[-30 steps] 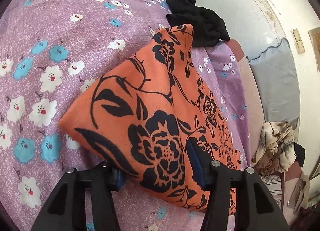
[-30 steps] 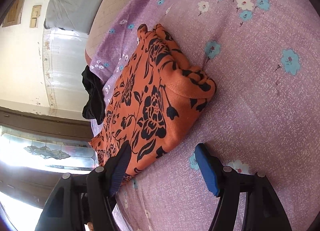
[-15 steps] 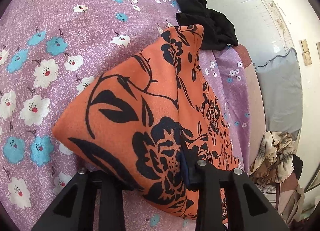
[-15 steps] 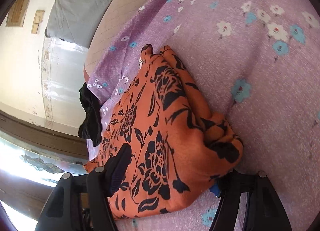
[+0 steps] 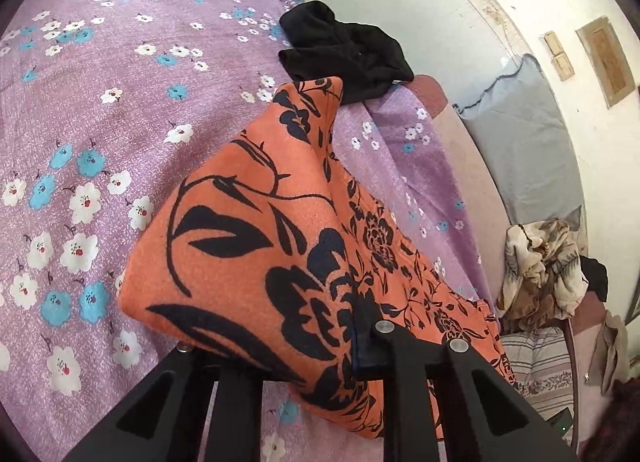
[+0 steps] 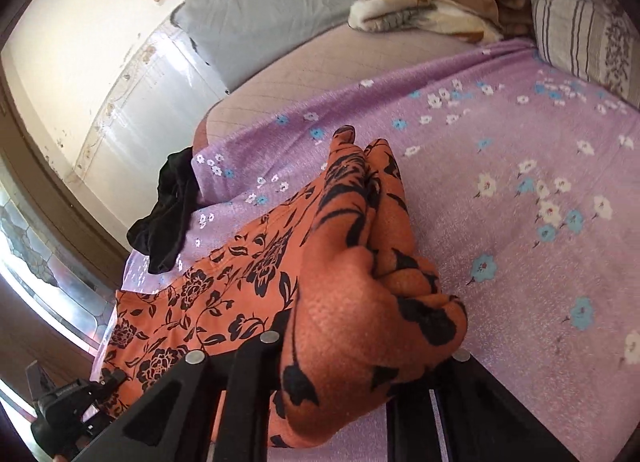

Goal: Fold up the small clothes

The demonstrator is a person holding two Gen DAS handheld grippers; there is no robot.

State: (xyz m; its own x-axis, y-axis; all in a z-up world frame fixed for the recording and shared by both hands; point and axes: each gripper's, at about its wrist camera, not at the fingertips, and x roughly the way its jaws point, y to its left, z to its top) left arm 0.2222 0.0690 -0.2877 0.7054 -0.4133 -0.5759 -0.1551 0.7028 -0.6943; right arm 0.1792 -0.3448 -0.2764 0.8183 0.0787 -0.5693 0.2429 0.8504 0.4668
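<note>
The orange cloth point(image 5: 256, 246), a second ago only straddled, is now pinched by the left gripper point(image 5: 280, 346) and right gripper point(image 6: 360, 346) and raised; another fold is judged imminent.

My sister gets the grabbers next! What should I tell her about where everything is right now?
Left gripper: shut on the near end of the orange flowered cloth, lifting it off the purple bedsheet.
Right gripper: shut on a bunched fold of the same cloth.
The cloth's far end trails toward the bed edge, close to the black garment, which lies crumpled there, unfolded.
Done: both ends gripped and raised.
Left: carry the held end over to finish the fold, lay it flat, then probably fold the black garment too.
</note>
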